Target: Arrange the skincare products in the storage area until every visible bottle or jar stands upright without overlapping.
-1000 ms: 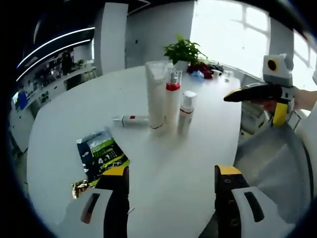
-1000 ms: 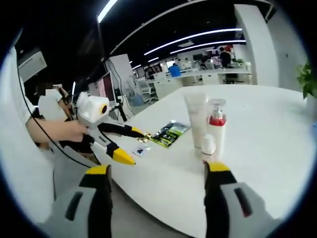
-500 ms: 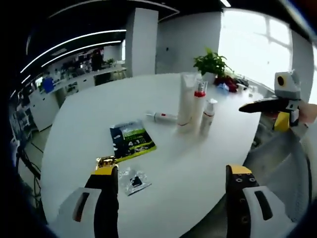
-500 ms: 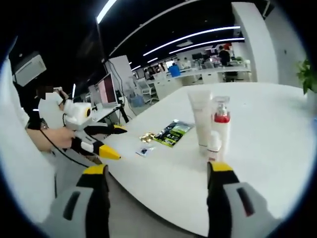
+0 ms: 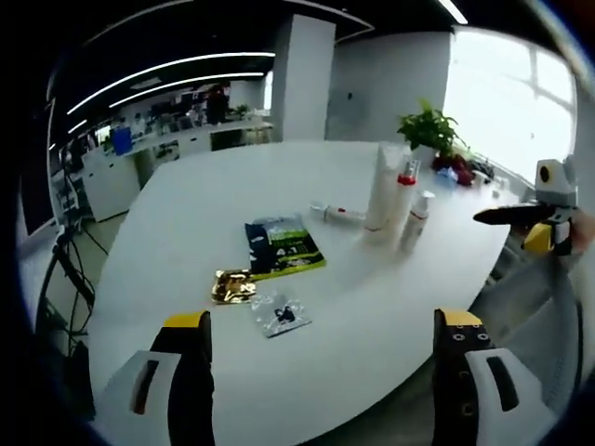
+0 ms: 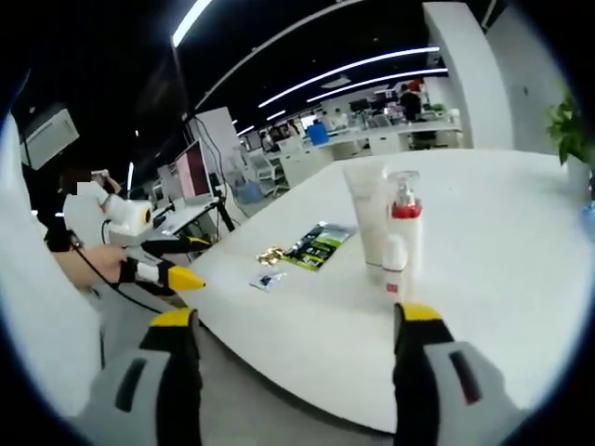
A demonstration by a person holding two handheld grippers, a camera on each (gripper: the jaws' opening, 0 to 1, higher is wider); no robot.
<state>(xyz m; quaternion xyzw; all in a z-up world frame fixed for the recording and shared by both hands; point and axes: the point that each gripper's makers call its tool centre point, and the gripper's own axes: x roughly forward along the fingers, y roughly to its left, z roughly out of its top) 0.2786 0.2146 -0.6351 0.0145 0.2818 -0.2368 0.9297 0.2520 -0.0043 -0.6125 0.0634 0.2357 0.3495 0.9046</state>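
White desk (image 5: pixel 186 223): three bottles (image 5: pixel 395 200) stand upright together, one tube (image 5: pixel 337 215) lying beside them; both hand-held grippers (image 5: pixel 325 372) (image 6: pixel 293 367) hang back, jaws wide, empty.

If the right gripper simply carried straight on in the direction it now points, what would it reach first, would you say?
Most likely the small white bottle at the front of the upright cluster on the white table, though depth is hard to judge. The right gripper is open and empty.

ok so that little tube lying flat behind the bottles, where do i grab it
Grip the lying tube across its narrow middle, coming from above on its free left end; the tall white tube and pump bottle crowd its right end.
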